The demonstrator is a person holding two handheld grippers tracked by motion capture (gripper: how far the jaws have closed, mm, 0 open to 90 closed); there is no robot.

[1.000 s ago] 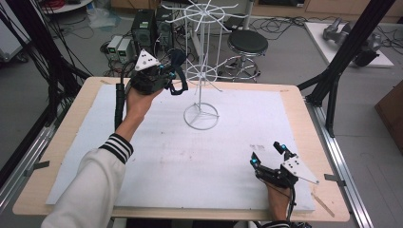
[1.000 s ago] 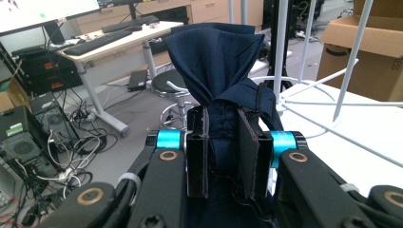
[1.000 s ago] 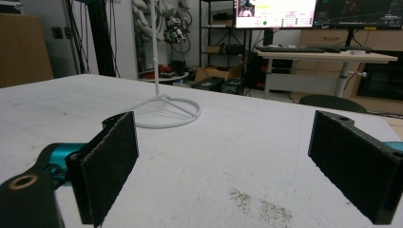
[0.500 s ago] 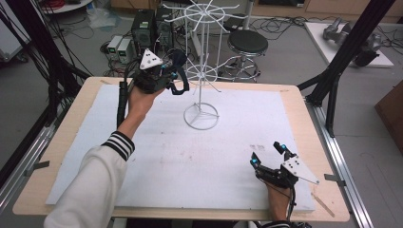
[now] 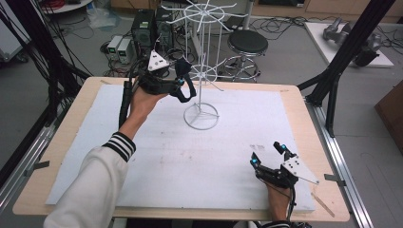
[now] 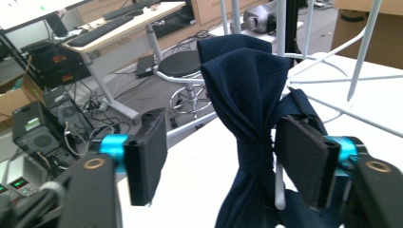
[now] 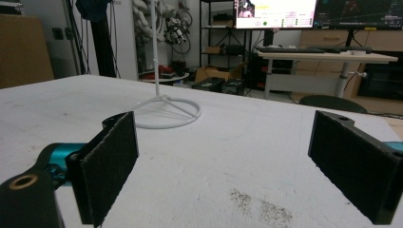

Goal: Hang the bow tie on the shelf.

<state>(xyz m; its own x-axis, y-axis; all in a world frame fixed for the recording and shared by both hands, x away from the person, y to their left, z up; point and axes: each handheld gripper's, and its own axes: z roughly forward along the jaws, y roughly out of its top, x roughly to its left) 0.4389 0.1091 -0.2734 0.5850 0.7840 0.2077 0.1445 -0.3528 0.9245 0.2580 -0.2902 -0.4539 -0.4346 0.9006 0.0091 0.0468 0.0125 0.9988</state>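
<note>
A dark navy cloth band (image 6: 247, 90), knotted in the middle, hangs over a low arm of the white wire rack (image 5: 201, 90). My left gripper (image 5: 182, 80) is held up beside the rack pole, level with that arm. Its jaws have just been opening and stand apart around the band (image 5: 186, 91). In the left gripper view the left pad (image 6: 149, 156) is clear of the cloth, and the right pad (image 6: 304, 161) is close beside it without pressing. My right gripper (image 5: 266, 153) rests low on the white board near the front right, open with nothing between its pads (image 7: 111, 161).
The rack's ring base (image 5: 201, 117) stands at the back middle of the white board (image 5: 190, 166), which covers a wooden table (image 5: 306, 118). Black frame posts (image 5: 332, 71) rise at the table's right. A stool (image 5: 247, 45) and computer cases (image 5: 142, 28) sit behind.
The left gripper's jaws have opened; before, they were shut on the dark band. The left hand shifted slightly toward the rack. The right gripper has kept still.
</note>
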